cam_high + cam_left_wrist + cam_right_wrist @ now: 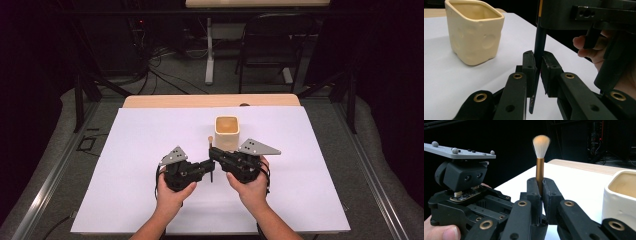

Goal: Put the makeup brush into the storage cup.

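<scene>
High view: both grippers meeting near the middle of the white counter (125, 200), left gripper (209, 164) and right gripper (214, 152) tip to tip on one upright brush (210, 150), just in front of the cream cup (227, 131). Likely a handover, or a steadying hold before the drop into the cup. Plenty of bare counter on every side, edges well away. Left gripper view: jaws clamped on the dark lower handle (539, 42), low down, leaving the upper shaft to the other gripper; cup (475, 32) off to the left, apart from the handle, mouth open and unblocked. Right gripper view: jaws pinched tight on the copper collar (539, 173), bristles (541, 145) pointing up and free; cup rim (624, 178) near on the right, with a clear gap between.
</scene>
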